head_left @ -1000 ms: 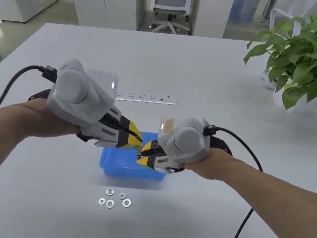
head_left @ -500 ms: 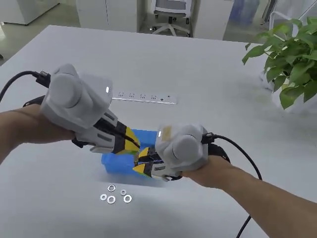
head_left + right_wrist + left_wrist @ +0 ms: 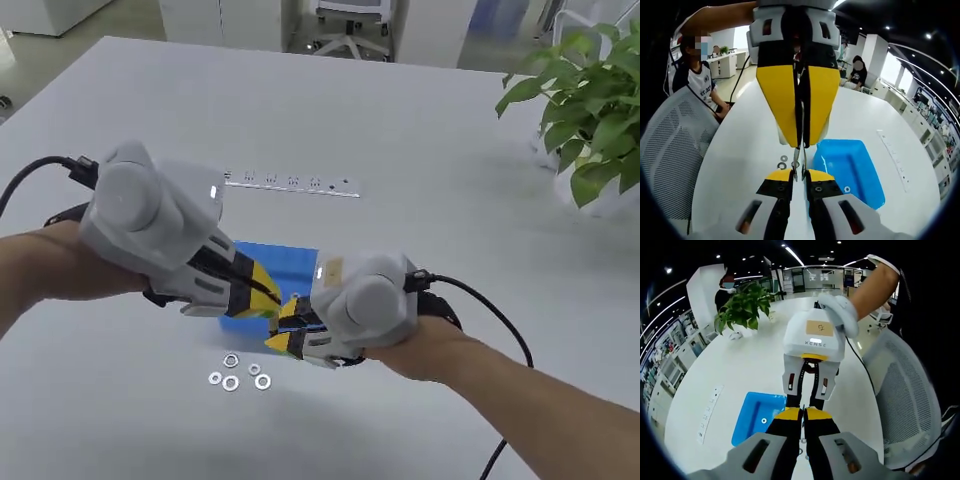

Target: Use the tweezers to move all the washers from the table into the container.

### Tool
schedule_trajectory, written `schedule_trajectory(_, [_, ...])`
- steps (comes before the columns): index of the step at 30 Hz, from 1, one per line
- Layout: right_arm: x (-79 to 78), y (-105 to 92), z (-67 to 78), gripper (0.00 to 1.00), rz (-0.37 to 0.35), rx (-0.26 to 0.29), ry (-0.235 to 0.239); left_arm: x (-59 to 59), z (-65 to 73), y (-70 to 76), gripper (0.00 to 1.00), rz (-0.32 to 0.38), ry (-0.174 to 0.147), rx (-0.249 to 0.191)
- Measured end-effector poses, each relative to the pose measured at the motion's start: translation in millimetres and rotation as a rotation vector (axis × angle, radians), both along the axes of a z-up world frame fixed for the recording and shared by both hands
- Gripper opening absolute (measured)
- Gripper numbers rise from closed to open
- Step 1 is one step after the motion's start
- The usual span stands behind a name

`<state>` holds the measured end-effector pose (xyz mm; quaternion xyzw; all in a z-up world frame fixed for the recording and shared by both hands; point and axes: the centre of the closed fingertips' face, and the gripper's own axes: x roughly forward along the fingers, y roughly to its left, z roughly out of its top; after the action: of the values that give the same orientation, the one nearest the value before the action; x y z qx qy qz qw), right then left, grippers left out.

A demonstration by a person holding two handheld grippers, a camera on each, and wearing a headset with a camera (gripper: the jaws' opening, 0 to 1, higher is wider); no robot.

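Metal tweezers (image 3: pixel 799 150) run between the two grippers, which face each other nose to nose. My left gripper (image 3: pixel 262 292) is shut on one end, its yellow jaws pressed together (image 3: pixel 803 414). My right gripper (image 3: pixel 284 335) is shut on the other end, with the tips between its jaws (image 3: pixel 800 175). Several washers (image 3: pixel 238 372) lie on the white table just in front of both grippers, and two of these washers (image 3: pixel 782 162) show beside the tweezers. The blue container (image 3: pixel 272 260) sits behind the grippers and holds one washer (image 3: pixel 847 189); this container (image 3: pixel 756 415) lies left of my jaws.
A white power strip (image 3: pixel 290 183) lies farther back on the table (image 3: pixel 420 160). A potted green plant (image 3: pixel 590 110) stands at the right edge. Cables trail from both grippers. An office chair (image 3: pixel 345 25) stands beyond the table, and people sit at desks in the background.
Both grippers have drawn a little lower and nearer the container's front edge, closer to the washers. The head camera has tilted, shifting the whole scene.
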<state>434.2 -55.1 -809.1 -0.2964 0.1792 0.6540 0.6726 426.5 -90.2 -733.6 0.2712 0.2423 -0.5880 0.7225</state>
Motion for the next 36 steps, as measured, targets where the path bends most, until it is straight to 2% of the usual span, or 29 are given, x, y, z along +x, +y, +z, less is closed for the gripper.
schedule_trajectory(9, [-9.3, 2.1, -13.4, 0.12, 0.004, -0.008, 0.019, -8.0, -13.6, 1.4, 0.04, -0.011, 0.008, -0.011])
schedule_trajectory(20, [-16.3, 7.8, -29.0, 0.12, 0.005, -0.008, 0.051, -12.7, -29.2, 7.0, 0.04, -0.007, 0.037, -0.027])
schedule_trajectory(36, [-19.5, 10.9, -43.9, 0.12, 0.019, -0.019, 0.073, -13.7, -45.1, 12.8, 0.05, -0.008, 0.071, -0.041])
